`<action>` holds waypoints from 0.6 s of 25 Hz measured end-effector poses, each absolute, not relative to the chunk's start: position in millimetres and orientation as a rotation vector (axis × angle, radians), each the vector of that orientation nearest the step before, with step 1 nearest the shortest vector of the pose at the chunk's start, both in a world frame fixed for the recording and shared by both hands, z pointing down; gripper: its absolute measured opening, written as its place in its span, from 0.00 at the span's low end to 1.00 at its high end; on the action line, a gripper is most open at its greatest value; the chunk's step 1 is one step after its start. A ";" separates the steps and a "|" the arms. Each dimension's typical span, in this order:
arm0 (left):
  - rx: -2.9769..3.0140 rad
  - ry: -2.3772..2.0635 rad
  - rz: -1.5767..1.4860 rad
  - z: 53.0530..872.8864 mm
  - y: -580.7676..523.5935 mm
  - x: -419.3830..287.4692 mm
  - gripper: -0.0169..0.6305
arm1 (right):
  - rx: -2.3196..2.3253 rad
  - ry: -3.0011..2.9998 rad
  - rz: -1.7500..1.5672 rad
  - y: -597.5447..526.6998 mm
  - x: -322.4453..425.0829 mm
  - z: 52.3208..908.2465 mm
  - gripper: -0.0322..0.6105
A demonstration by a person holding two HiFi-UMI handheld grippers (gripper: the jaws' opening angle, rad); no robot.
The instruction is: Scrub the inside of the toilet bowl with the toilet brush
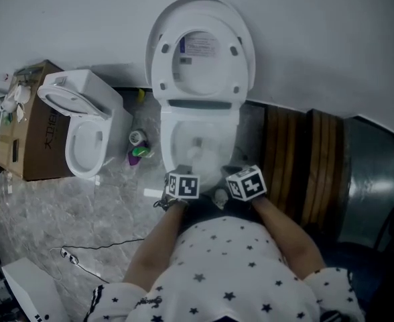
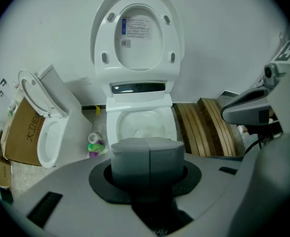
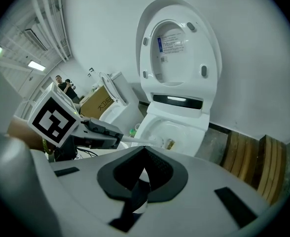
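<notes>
The white toilet [image 1: 198,123] stands open, its lid and seat raised against the wall. Its bowl [image 2: 144,125] lies straight ahead of both grippers. My left gripper [image 1: 185,173] hovers over the bowl's near rim. In its own view the grey pads [image 2: 135,157] are pressed together. In the right gripper view, the left gripper [image 3: 116,139] is shut on the thin white handle of the toilet brush [image 3: 137,141]. The brush head [image 3: 169,143] is down inside the bowl [image 3: 170,130]. My right gripper [image 1: 234,173] is beside it on the right, jaws together with nothing seen in them.
A second white toilet [image 1: 83,136] stands at the left with a cardboard box [image 1: 35,123] behind it. Cleaner bottles [image 1: 138,146] sit on the floor between the two toilets. Wooden slats [image 1: 304,170] lie to the right, and a cable [image 1: 83,250] trails on the marble floor.
</notes>
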State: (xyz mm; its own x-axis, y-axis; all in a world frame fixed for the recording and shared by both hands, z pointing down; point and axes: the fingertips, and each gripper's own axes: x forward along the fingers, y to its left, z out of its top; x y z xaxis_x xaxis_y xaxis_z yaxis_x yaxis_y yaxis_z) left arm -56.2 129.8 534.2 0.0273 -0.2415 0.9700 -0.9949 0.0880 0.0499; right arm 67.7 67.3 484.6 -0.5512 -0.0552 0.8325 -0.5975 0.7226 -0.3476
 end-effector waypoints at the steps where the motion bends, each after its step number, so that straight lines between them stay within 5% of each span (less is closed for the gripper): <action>1: 1.331 -1.403 0.985 533.0 129.6 -56.7 0.26 | 0.492 -2.049 0.795 67.2 68.2 485.2 0.06; 15: 1.359 -1.409 1.005 529.3 128.0 -53.1 0.26 | 0.509 -2.015 0.805 65.3 77.4 489.9 0.06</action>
